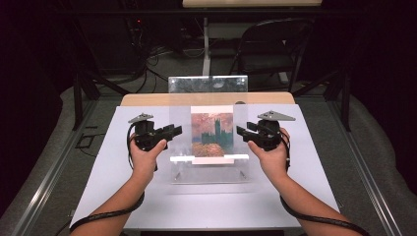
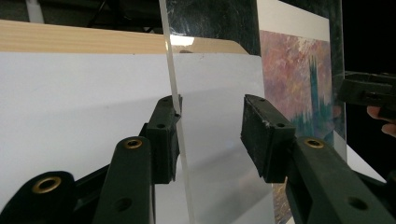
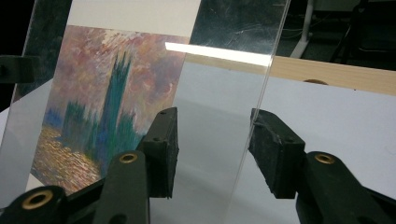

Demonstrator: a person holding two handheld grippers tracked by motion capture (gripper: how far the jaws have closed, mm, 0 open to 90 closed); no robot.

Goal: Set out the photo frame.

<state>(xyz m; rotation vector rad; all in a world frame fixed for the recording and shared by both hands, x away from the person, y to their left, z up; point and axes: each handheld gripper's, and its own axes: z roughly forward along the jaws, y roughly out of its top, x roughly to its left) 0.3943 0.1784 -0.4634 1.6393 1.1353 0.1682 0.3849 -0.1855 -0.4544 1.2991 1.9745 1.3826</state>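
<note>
A clear acrylic frame (image 1: 209, 142) holding a painted print (image 1: 212, 129) stands upright mid-surface (image 1: 113, 172). Each side edge is straddled by a spread hand-held gripper, left (image 1: 173, 131) and right (image 1: 242, 131); neither is judged clamped yet. The frame's base and any second pane are hard to make out.

We see high view: above, facing forward-down | gripper views: close, facing inward from either side | shared: painting (image 1: 212, 133) mid-frame.
</note>
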